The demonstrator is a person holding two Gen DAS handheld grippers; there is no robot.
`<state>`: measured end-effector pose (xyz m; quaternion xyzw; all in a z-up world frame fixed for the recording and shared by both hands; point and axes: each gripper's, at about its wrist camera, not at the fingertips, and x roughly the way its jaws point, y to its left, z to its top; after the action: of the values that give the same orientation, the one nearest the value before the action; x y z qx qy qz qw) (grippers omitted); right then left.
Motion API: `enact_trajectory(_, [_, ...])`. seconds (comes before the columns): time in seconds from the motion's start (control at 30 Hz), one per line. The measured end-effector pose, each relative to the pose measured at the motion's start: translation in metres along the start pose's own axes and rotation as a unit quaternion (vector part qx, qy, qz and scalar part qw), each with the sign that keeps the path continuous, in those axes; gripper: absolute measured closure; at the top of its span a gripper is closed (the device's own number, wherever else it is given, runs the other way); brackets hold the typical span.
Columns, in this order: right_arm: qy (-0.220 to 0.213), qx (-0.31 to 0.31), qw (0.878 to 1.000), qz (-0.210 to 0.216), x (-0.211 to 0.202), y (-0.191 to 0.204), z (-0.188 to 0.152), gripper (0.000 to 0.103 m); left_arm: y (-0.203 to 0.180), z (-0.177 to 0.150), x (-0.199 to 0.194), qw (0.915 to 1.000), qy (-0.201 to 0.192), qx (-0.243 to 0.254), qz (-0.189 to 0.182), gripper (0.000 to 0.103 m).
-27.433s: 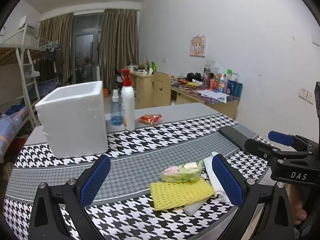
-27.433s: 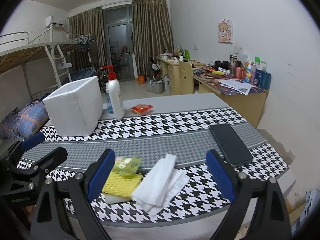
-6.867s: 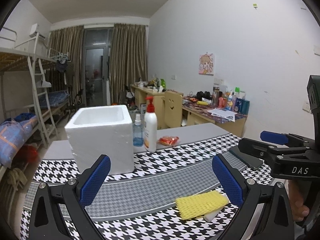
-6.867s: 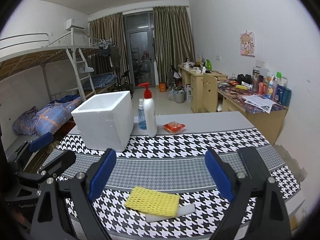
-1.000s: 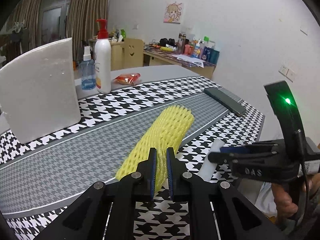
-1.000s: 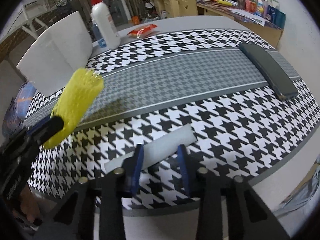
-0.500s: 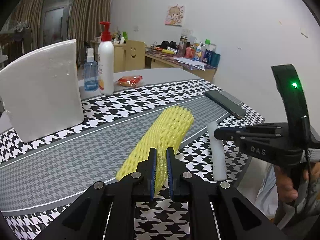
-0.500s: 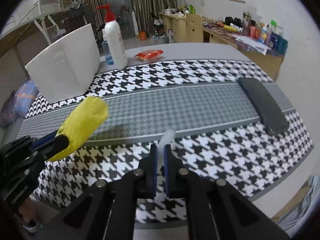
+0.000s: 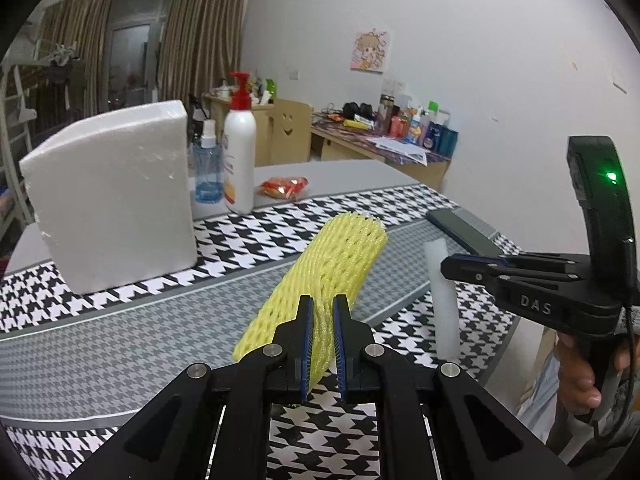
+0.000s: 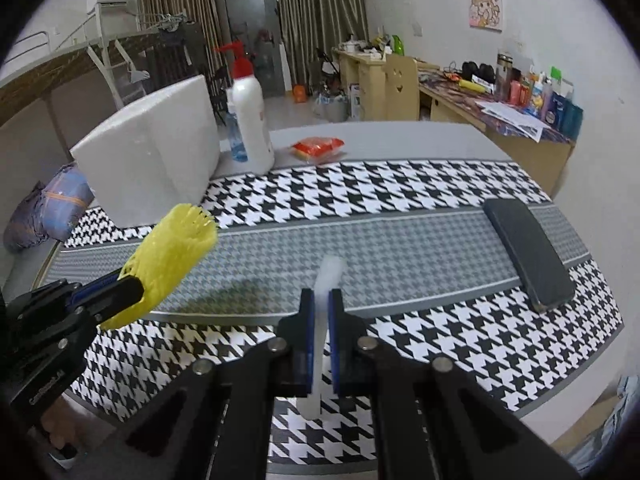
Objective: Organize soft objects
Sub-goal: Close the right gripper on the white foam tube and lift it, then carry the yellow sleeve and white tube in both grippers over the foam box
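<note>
My left gripper (image 9: 320, 320) is shut on a yellow foam net sleeve (image 9: 332, 264) and holds it above the houndstooth table; the sleeve also shows in the right wrist view (image 10: 172, 248). My right gripper (image 10: 320, 312) is shut on a white foam strip (image 10: 326, 280), held upright above the table's front right; the strip also shows in the left wrist view (image 9: 442, 296), where the right gripper (image 9: 446, 268) pinches it. The white foam box (image 9: 112, 196) stands at the back left, also in the right wrist view (image 10: 152, 148).
A white pump bottle (image 9: 239, 160) and a small blue spray bottle (image 9: 207, 172) stand beside the box. An orange snack packet (image 9: 284, 188) lies behind them. A black phone (image 10: 528, 252) lies at the table's right. Desks and a bunk bed stand beyond.
Both grippers have risen a little with their loads. The white strip is lifted higher off the table and the yellow sleeve stays gripped.
</note>
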<state>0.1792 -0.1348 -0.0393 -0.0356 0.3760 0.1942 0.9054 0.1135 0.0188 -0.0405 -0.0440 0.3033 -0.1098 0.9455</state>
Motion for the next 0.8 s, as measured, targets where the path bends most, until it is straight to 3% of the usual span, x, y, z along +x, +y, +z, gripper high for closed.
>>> enact_trajectory(0.8, [-0.062, -0.049, 0.995, 0.053, -0.021, 0.030, 0.030, 0.094, 0.007, 0.027, -0.035, 0.9977, -0.040, -0.001, 0.055, 0.092])
